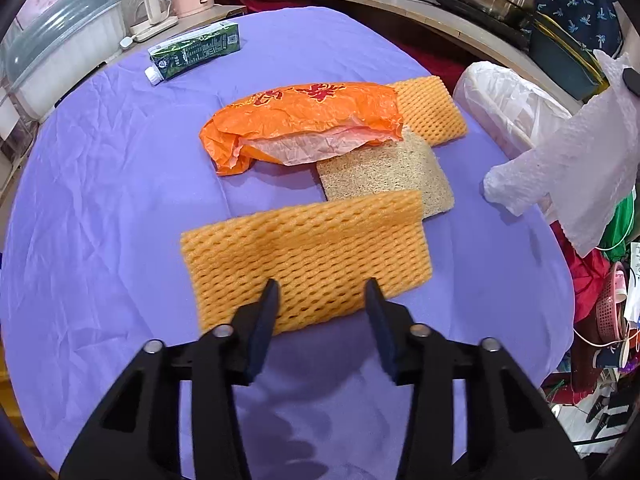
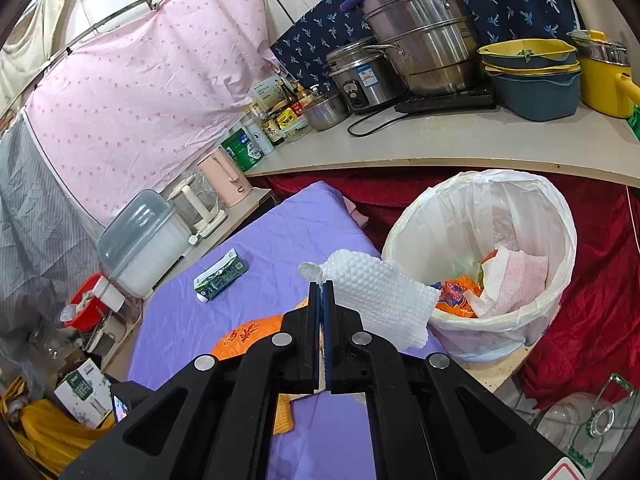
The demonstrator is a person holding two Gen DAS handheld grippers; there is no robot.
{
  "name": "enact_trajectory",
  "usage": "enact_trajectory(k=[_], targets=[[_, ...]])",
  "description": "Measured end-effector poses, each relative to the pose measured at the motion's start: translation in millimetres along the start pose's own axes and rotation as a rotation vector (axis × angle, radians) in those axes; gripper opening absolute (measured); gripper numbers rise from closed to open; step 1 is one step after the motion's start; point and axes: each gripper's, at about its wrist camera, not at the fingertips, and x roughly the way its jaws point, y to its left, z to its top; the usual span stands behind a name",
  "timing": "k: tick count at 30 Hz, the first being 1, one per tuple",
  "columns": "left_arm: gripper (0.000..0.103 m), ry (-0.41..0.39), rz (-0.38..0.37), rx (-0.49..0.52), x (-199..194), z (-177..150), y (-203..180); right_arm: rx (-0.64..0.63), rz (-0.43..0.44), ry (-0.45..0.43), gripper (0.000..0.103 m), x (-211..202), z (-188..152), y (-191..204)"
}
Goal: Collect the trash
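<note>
My left gripper point(image 1: 322, 286) is open, its fingers over the near edge of an orange foam net point(image 1: 308, 260) on the purple table point(image 1: 100, 200). Beyond lie a beige sponge pad point(image 1: 388, 176), an orange plastic bag point(image 1: 308, 124), a second foam net point(image 1: 432, 108) and a green carton point(image 1: 196, 52). My right gripper point(image 2: 323, 286) is shut on a white paper towel point(image 2: 380, 296), held above the table left of the bin; it also shows at the right in the left wrist view point(image 1: 572, 168). The white-lined trash bin point(image 2: 488, 264) holds paper and orange wrappers.
A counter point(image 2: 440, 148) with pots, a rice cooker and bottles runs behind the table. A lidded plastic box point(image 2: 140, 240), a pink kettle point(image 2: 224, 180) and clutter stand at the table's left. Red cloth point(image 2: 600, 280) lies around the bin.
</note>
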Motion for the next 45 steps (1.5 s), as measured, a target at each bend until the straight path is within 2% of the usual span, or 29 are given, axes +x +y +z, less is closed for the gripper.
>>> enact_trajectory(k=[2, 3, 4, 5, 9, 14, 15, 17, 19, 22, 25, 28, 35, 45], targets=[[0.043, -0.008, -0.039, -0.024, -6, 0, 5, 0.000, 0.000, 0.003, 0.002, -2, -2, 0], [0.048, -0.018, -0.037, -0.047, -11, -1, 11, 0.000, 0.001, 0.004, 0.002, -2, -2, 1], [0.059, -0.024, -0.032, -0.062, -15, -1, 15, -0.001, 0.000, 0.005, 0.002, -3, -3, 1], [0.066, -0.034, -0.028, -0.077, -18, -1, 20, -0.001, 0.000, 0.004, 0.002, -4, -3, 1], [0.068, -0.047, 0.003, -0.147, -22, 0, 47, -0.001, 0.001, 0.007, 0.002, -4, -4, 2], [0.067, -0.017, -0.027, -0.220, -11, -1, 67, -0.007, 0.007, 0.016, 0.002, -5, -9, 7], [0.066, -0.016, -0.029, -0.216, -9, -1, 67, -0.008, 0.007, 0.018, 0.002, -5, -10, 8], [0.053, 0.000, -0.037, -0.201, -3, -1, 64, -0.009, 0.006, 0.021, 0.002, -4, -11, 9], [0.043, 0.023, -0.051, -0.195, 4, -3, 62, -0.011, 0.004, 0.025, 0.002, -4, -11, 9], [0.036, 0.007, -0.027, -0.170, 3, -4, 56, -0.012, -0.002, 0.029, 0.002, -3, -11, 9], [0.010, -0.009, -0.015, -0.152, -1, -5, 55, -0.012, -0.005, 0.032, 0.002, -2, -11, 8], [0.008, -0.012, -0.034, -0.148, -9, -4, 54, -0.012, -0.005, 0.031, 0.002, -2, -12, 8], [0.007, -0.079, -0.079, -0.137, -46, 2, 45, -0.024, 0.001, 0.008, 0.002, -8, -6, 11], [0.007, -0.196, -0.147, -0.074, -100, 40, 12, -0.025, 0.015, -0.070, 0.002, -28, 21, 11]])
